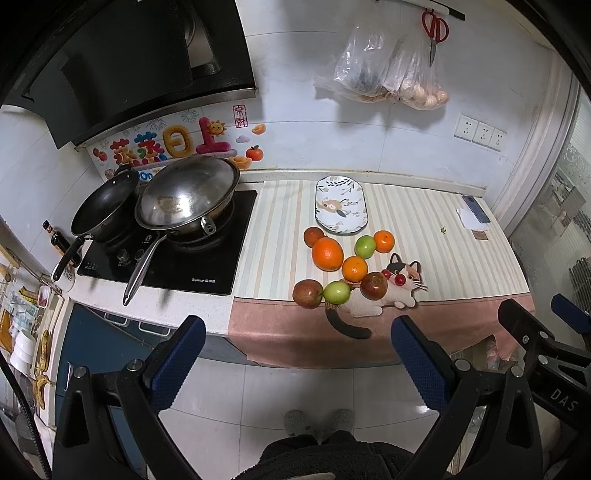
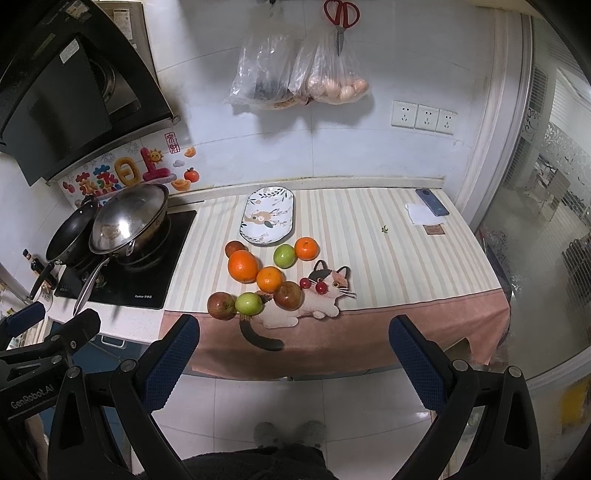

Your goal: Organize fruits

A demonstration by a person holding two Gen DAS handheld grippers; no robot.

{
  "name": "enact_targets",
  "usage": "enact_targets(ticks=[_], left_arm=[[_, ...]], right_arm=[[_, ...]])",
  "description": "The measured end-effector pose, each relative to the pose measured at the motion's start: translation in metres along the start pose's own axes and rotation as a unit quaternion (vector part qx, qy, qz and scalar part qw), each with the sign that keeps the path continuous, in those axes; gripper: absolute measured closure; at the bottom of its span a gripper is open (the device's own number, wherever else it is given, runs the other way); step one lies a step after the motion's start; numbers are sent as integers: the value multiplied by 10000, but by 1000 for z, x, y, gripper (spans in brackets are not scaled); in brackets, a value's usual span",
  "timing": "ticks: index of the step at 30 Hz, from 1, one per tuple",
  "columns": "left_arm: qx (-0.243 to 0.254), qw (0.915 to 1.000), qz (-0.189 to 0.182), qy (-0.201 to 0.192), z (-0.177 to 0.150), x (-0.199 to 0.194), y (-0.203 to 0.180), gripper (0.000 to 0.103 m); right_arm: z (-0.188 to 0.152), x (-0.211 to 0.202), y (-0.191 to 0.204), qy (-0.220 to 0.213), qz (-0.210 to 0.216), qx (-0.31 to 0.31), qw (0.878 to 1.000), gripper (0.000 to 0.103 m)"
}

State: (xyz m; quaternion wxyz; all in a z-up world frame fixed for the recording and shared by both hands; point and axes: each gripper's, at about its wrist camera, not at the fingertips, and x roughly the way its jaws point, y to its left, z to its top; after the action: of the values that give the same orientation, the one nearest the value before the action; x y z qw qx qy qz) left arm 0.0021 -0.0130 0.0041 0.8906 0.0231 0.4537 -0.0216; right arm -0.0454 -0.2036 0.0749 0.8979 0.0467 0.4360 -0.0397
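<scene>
Several fruits lie loose on the striped cloth: a large orange, smaller oranges, green apples, red apples and two cherries. Behind them lies an oval flower-patterned plate, with nothing on it. My left gripper hangs open in front of the counter edge, short of the fruit. My right gripper is open too, level with it, holding nothing.
A steel wok and a black pan sit on the stove at the left. A phone and papers lie at the counter's far right. Bags and scissors hang on the wall. A person's slippers show on the floor below.
</scene>
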Motion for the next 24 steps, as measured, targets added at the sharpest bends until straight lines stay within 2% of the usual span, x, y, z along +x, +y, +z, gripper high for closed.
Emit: enact_targets(ticks=[24], left_arm=[[0, 10000, -33, -40, 2, -4, -1, 0]], right_arm=[[0, -5, 3, -19, 14, 3, 10000, 0]])
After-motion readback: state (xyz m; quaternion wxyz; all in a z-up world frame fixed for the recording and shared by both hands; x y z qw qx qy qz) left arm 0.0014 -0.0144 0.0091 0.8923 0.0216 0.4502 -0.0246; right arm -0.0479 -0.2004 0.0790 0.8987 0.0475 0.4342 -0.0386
